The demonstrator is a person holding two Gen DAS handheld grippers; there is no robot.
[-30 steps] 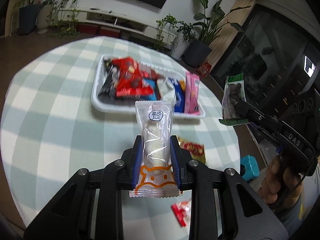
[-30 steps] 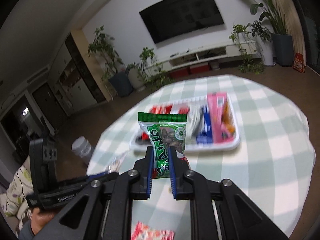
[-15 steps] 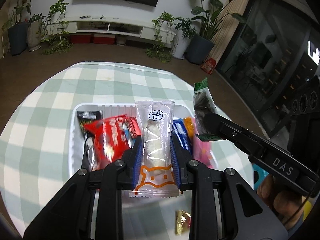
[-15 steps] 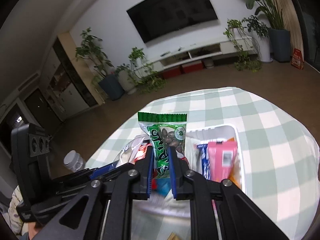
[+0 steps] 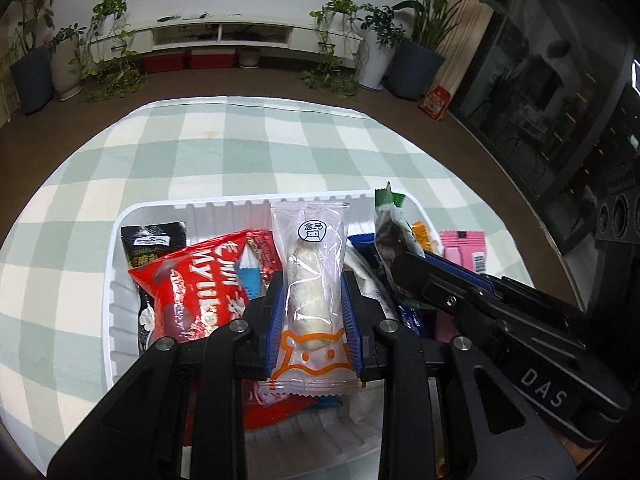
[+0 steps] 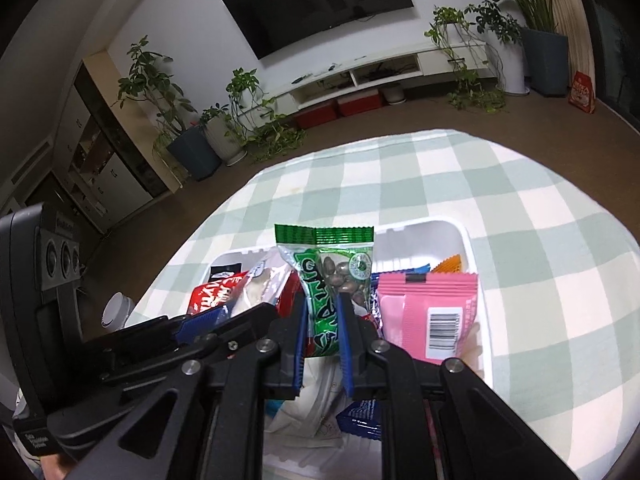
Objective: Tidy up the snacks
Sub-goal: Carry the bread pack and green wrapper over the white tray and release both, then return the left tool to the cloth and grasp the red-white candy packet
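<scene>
Left wrist view: red snack bag (image 5: 192, 284) lies in the white tray (image 5: 116, 248), then the left gripper (image 5: 314, 312) pinching a clear-wrapped roll (image 5: 310, 280) above it — rightward, the right gripper (image 6: 322, 332) clamps a green seed packet (image 6: 332, 276) over the tray.

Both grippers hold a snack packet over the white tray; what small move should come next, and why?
Probably lower and open the left gripper: its clear-wrapped pastry packet already hangs over the white plastic tray. The right gripper, gripping the green seed packet, could follow.
</scene>
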